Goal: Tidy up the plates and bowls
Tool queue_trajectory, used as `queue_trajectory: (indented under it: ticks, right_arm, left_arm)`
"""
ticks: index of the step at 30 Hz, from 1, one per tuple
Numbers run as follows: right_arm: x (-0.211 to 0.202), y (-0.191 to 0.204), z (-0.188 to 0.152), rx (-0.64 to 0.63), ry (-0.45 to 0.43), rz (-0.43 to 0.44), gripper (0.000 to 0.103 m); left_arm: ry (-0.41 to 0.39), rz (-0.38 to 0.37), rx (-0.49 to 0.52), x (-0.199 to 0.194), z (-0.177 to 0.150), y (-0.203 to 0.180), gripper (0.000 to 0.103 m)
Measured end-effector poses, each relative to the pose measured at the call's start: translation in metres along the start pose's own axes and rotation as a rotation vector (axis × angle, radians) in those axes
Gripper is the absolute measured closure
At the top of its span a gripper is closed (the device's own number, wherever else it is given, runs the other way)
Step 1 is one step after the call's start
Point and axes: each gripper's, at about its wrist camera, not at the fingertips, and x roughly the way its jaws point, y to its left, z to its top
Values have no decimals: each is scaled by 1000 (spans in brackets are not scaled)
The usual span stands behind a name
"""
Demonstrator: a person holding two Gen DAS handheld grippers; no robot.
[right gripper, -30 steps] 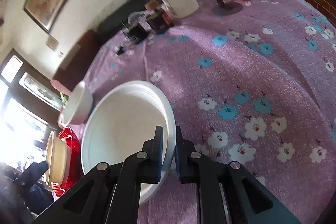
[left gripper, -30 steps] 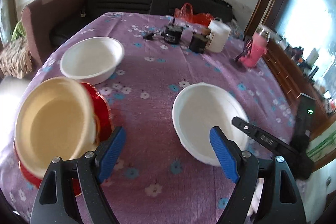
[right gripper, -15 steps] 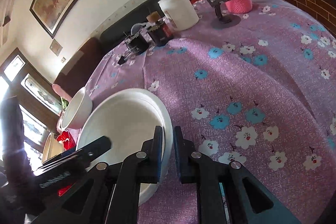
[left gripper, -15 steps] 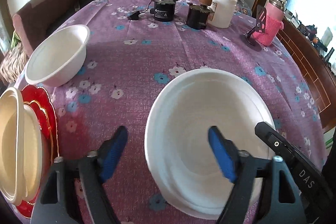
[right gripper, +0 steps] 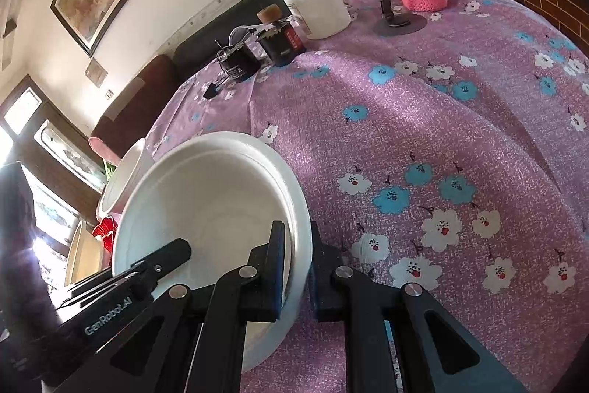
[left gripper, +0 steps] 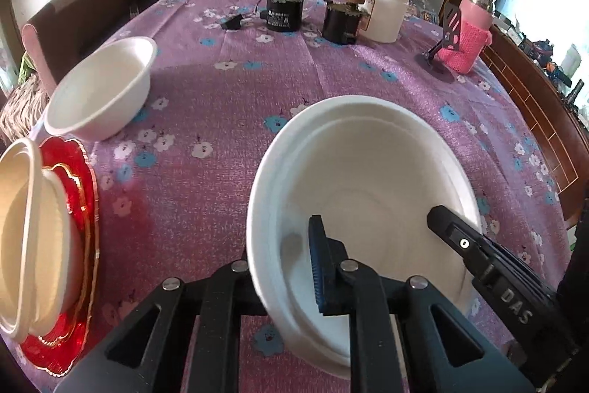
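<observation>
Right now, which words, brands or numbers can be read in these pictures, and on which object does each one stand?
"DAS": on the black body of the right gripper, seen from the left wrist; more letters may be hidden.
"GenRobot.AI": on the black body of the left gripper, seen from the right wrist.
Black motor: pale label, too small to read.
Dark jar: red label, blurred.
White container: label unreadable.
</observation>
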Motion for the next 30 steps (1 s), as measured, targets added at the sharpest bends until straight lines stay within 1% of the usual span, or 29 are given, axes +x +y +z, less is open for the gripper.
queue_trajectory:
  ticks: [2,4,7,9,12,14,17,20,24,27,30]
  right_arm:
    - [-2,4,0,-18,-14,-1,91]
    - [-8,12,-2,-38,-28,25,91]
    - [-19,35,-6,-84,-43,43,90]
    - [-28,54,-8,-117,-46,58,89]
    - [-37,84,-8,-159,-44,97,89]
    - [-40,107,-7,-198,-44,114,89]
    - [-35,142,-7,-245,-15,147,89]
    - [-24,178,-10,-288,22,188,89]
    - [-5,221,-21,-345,55,205,89]
    - [10,241,-29,-367,82,202,89]
    - [24,253,-35,-379,107,182,89]
  left_arm:
    - [-30,11,-3,-14,-2,2,88]
    - [-65,23,-6,-30,-3,6,88]
    - [-120,30,-21,-58,-5,20,85]
    - [-159,41,-36,-76,-6,32,84]
    - [-196,58,-66,-97,-8,53,81]
    - [-221,82,-85,-111,-10,69,81]
    - [-255,129,-129,-129,-12,100,81]
    - [-266,176,-179,-138,-14,128,81]
    - [-265,245,-234,-140,-19,165,81]
    - [-250,262,-257,-136,-22,184,81]
    - [-232,267,-273,-127,-22,197,81]
